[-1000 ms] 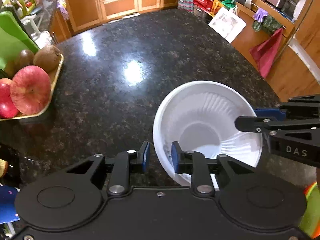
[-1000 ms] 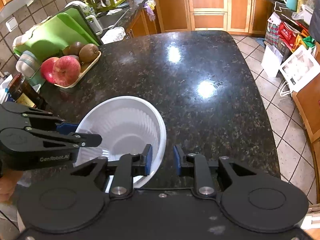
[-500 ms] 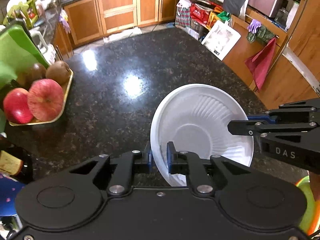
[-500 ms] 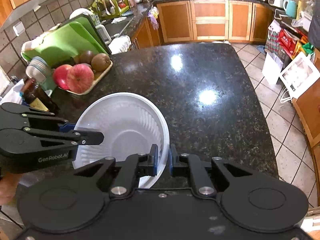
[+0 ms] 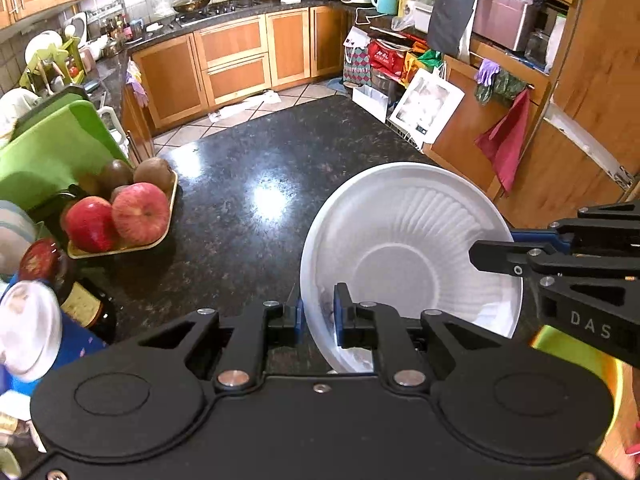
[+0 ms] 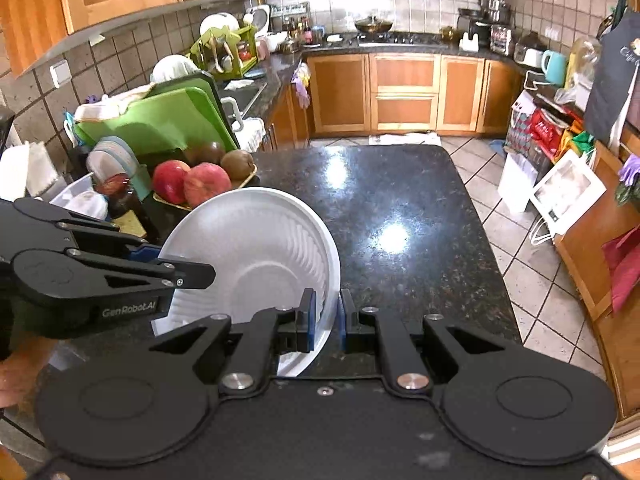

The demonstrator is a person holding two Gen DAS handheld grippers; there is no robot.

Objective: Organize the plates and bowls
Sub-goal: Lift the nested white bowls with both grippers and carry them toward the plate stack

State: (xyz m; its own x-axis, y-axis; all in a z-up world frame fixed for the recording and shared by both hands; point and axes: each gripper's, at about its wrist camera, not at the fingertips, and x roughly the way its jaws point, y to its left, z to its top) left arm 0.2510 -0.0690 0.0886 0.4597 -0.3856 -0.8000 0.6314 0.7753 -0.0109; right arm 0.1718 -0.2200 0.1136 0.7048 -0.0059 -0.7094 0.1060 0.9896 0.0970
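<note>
A white ribbed disposable bowl (image 5: pixel 412 256) is held in the air above the dark granite counter (image 5: pixel 256 184), tilted with its inside toward the cameras. My left gripper (image 5: pixel 318 314) is shut on its near left rim. My right gripper (image 6: pixel 326 318) is shut on the opposite rim of the same bowl (image 6: pixel 256 252). Each gripper shows in the other's view: the right gripper (image 5: pixel 500 254) at the bowl's right edge, the left gripper (image 6: pixel 160 258) at its left edge.
A yellow tray of apples and kiwis (image 5: pixel 124 216) sits at the counter's left edge, with green cutting boards (image 5: pixel 52 152) and a dark bottle (image 5: pixel 80 300) beside it. A green-yellow object (image 5: pixel 576 356) lies low right. Kitchen cabinets (image 6: pixel 404 92) stand beyond the counter.
Both grippers closed on the bowl's rim and lifted it off the counter. The bowl has risen and tilted more upright; both views now look further out over the kitchen.
</note>
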